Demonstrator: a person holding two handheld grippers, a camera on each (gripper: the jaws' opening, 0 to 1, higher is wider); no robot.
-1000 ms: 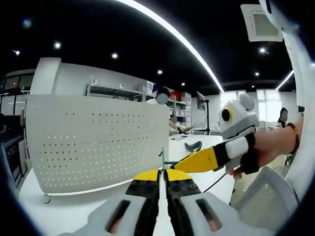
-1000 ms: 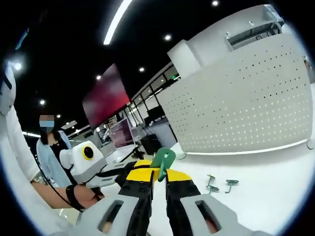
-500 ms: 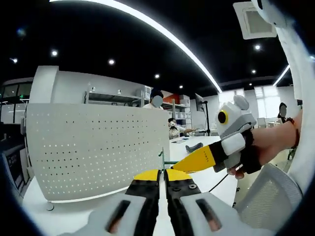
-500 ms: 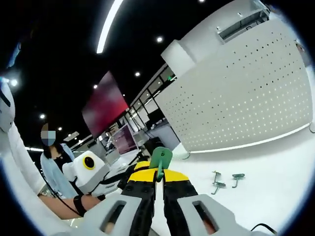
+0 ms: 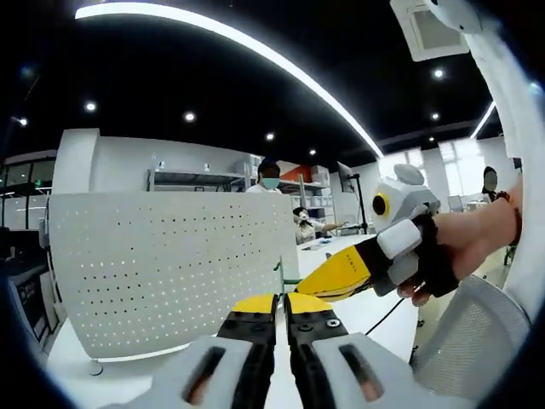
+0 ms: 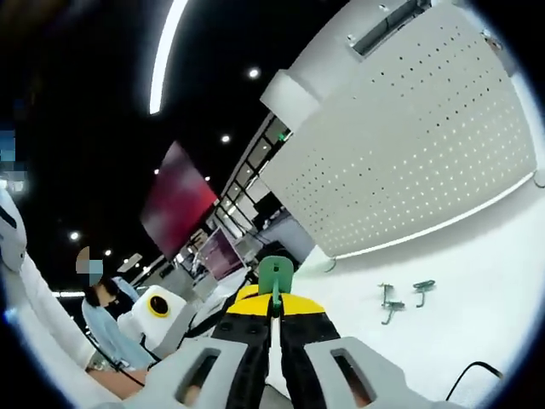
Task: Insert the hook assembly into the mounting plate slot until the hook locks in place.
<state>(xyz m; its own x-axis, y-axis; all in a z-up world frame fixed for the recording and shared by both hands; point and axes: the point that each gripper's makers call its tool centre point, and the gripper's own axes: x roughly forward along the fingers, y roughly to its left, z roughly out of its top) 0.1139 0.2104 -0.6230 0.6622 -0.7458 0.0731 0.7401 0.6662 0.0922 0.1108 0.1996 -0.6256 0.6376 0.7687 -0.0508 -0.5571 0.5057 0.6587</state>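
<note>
The pegboard panel (image 6: 409,145) looks like smooth white painted metal full of small holes. The hook (image 6: 275,277) looks like matt green plastic. The surface (image 6: 477,290) beside the pegboard panel is smooth, white and slightly shiny.

Place: open-plan office or lab
Upper frame: black ceiling (image 5: 213,77), strip light (image 5: 255,51)
Centre: shelving (image 5: 200,177), white table (image 6: 443,281)
</note>
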